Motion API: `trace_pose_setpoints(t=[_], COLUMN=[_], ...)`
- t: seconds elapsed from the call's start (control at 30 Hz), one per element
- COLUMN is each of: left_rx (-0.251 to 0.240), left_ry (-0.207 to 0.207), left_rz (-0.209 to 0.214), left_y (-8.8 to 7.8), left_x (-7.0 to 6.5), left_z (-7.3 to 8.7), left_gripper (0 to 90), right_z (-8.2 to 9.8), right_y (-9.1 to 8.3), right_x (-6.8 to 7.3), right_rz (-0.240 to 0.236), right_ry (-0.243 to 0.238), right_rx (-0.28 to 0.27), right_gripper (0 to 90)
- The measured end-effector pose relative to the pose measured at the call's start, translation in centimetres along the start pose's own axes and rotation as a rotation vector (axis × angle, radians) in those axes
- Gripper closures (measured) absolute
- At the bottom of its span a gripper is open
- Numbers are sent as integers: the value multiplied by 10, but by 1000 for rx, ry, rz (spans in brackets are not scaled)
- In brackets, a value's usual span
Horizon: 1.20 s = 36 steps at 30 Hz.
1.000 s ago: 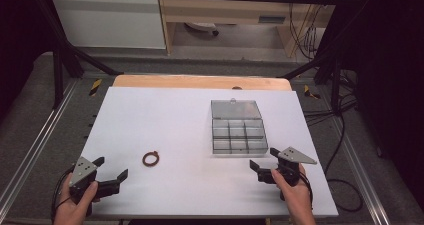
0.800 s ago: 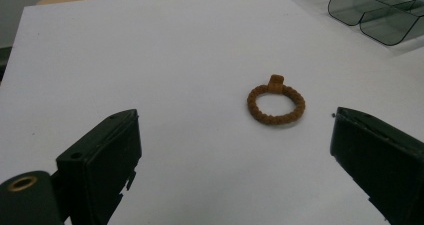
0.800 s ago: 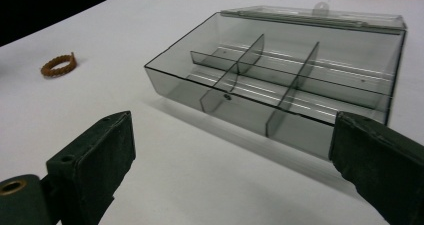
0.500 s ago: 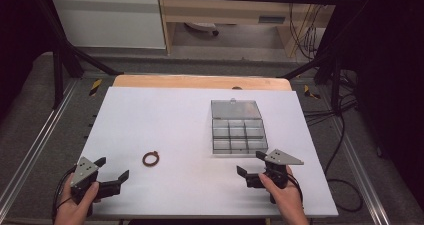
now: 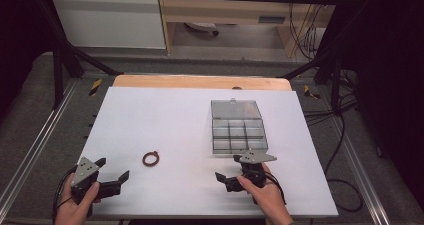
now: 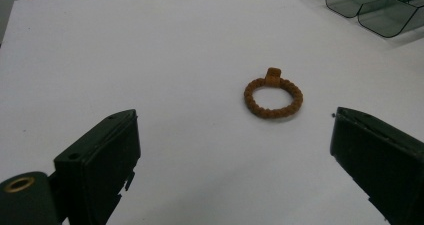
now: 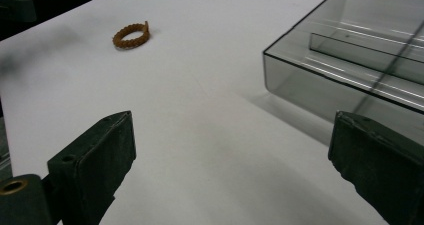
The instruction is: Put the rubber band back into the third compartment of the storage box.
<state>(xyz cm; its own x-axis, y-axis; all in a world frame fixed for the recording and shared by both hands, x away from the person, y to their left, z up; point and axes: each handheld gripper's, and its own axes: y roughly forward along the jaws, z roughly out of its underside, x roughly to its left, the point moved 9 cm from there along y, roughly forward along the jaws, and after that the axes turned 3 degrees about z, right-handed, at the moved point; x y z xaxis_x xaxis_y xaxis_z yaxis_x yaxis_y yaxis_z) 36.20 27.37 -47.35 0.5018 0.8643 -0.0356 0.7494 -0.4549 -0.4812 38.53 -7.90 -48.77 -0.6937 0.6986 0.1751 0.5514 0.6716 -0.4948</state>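
At the near edge of a white table point(image 5: 165, 115), a person's left hand point(image 5: 75, 207) grips the left gripper point(image 5: 113, 174), its jaws spread wide and aimed across the table toward a small brown braided ring point(image 5: 151, 158) that lies flat just ahead of them, untouched. In the left gripper view the ring point(image 6: 273, 98) sits between the lines of the two open jaws but well forward of their tips. To the right, the right hand point(image 5: 265, 192) holds the right gripper point(image 5: 227, 179) low over the table, turned leftward toward the ring, jaws likewise wide and empty. Just beyond that hand stands a clear plastic compartment box point(image 5: 238, 127), its lid open; its near wall point(image 7: 320, 92) shows in the right gripper view, with the ring point(image 7: 131, 35) farther off.
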Motion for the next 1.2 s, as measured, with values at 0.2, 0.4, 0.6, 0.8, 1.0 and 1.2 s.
trace_pose_setpoints(t=[0.2, 0.4, 0.6, 0.8, 1.0, 1.2], left_rx=[3, 4, 4, 4, 5, 6], left_ry=[0, -1, -1, 0, 1, -4], left_rz=[0, 1, 1, 1, 2, 5], left_y=[0, 1, 1, 0, 0, 1], left_x=[0, -1, -1, 0, 0, 0], left_z=[0, 1, 1, 1, 1, 1], left_gripper=[59, 59, 59, 59, 59, 59], right_z=[-8, -12, -17, -25, -36, -48], right_y=[14, 28, 38, 50, 64, 76], right_x=[17, 26, 34, 43, 53, 59], right_rz=[-40, -68, -73, -81, -78, -74], right_ry=[-7, 3, -12, -16, -9, 19], right_rx=[14, 37, 40, 41, 45, 31], right_gripper=[53, 65, 54, 46, 42, 45])
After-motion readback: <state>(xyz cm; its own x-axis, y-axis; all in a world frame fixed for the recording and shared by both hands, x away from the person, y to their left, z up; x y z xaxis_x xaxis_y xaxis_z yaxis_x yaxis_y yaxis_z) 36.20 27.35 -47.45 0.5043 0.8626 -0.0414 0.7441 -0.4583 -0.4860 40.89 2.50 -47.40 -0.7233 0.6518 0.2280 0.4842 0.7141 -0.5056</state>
